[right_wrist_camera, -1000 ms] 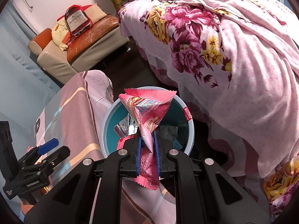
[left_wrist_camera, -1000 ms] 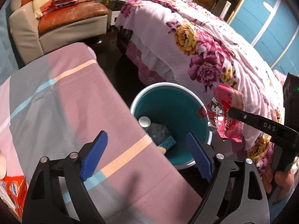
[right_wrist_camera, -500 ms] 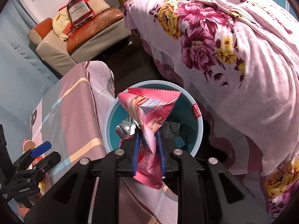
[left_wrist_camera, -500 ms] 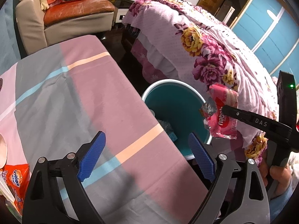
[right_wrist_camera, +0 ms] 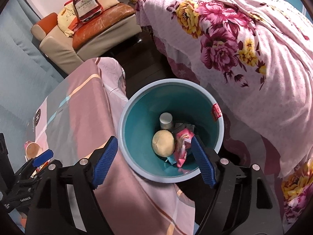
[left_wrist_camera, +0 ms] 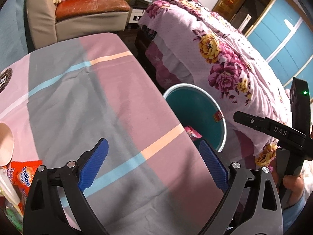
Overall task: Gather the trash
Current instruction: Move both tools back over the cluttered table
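My right gripper [right_wrist_camera: 154, 161] hangs over the bin [right_wrist_camera: 219, 135] with its jaws opening and nothing between them; the pink wrapper [right_wrist_camera: 183, 146] lies inside the bin, against the near wall, clear of both pads. So I judge that piece done. My left gripper [left_wrist_camera: 153, 165] is over the tabletop [left_wrist_camera: 82, 101], jaws opening as well and already spread wide, empty, with only the striped cloth beneath.

What sits in the bin, as far as I can count from the right wrist view: one pink wrapper, one round tan lump [right_wrist_camera: 163, 143] I can't identify, one small white-capped container [right_wrist_camera: 166, 120], and some scraps under them, among them a blue one, that I can't separate. One bin, standing on the floor between the tabletop and the bed [right_wrist_camera: 244, 39].

What's left, in my reading: at the near left edge of the tabletop in the left wrist view there is one orange snack packet [left_wrist_camera: 23, 174], beside a pale cup [left_wrist_camera: 5, 143], with some clear and green stuff under them that I can't make out. The packet looks like the next pick for the left gripper. The rest of the tabletop that shows holds nothing else I'd call trash
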`<state>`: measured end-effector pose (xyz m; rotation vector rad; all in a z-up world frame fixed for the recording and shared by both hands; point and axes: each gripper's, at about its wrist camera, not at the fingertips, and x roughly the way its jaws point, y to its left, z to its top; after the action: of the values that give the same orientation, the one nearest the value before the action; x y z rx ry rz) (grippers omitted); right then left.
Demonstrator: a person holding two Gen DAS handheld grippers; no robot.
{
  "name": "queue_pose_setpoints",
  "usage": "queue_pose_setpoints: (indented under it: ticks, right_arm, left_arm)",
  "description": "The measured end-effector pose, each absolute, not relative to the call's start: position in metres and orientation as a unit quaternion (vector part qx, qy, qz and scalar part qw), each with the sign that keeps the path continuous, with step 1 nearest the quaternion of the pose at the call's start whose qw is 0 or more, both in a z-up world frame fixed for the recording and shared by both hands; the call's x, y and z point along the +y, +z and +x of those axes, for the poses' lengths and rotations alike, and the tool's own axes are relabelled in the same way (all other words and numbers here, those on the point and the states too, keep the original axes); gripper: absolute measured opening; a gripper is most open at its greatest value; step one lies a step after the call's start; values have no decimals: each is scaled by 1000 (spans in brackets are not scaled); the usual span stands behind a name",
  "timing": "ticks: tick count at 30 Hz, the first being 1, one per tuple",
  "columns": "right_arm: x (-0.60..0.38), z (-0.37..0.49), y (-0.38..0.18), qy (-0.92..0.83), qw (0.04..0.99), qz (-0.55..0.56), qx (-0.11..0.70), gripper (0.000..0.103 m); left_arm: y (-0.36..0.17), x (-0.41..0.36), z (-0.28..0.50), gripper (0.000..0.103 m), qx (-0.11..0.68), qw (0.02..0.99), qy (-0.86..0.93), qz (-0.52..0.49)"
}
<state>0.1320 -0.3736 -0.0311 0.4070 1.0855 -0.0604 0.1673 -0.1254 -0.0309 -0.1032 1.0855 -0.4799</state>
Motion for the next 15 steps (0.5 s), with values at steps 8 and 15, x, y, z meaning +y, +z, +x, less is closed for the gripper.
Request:
queue_pose_setpoints:
  ticks: [8,15]
  right_arm:
    - [-344,122,-21,-10,836,179,518,76]
    - [-305,107,-19,18,830,163,534,77]
  left_arm:
    - [-20,-98,150,95,501,836,-216,-56]
    - [-10,-61,121,95,493,845,-201,-54]
